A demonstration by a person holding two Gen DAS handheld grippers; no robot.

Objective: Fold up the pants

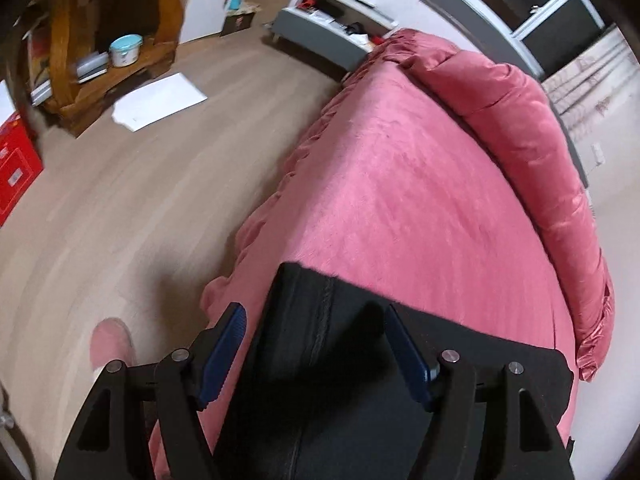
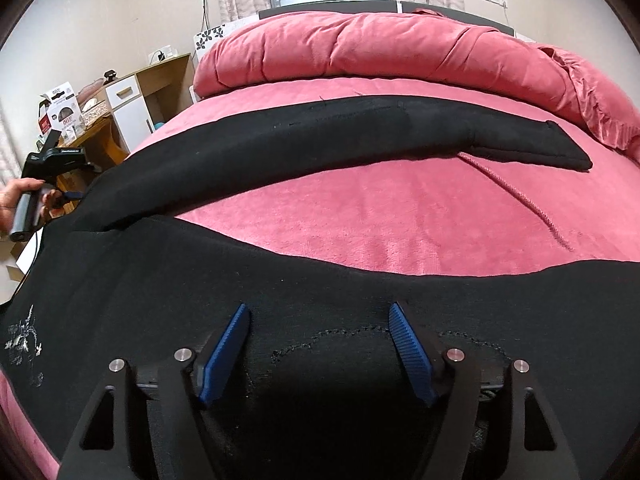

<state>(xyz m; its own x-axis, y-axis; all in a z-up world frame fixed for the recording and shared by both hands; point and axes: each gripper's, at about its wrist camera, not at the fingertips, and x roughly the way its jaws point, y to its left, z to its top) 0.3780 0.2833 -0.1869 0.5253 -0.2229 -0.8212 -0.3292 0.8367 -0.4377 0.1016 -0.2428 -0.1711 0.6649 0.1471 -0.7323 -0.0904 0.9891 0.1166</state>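
A pink bedspread carries black pants spread flat. The left gripper hangs with fingers spread above the waist end; the right gripper, likewise released, hovers over the near leg.

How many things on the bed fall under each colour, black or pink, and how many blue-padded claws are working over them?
Black: 1, the pants
Pink: 3, the bedsheet, the rolled duvet, the cord
Blue-padded: 2, the left claw, the right claw, both open above the pants
Total: 6
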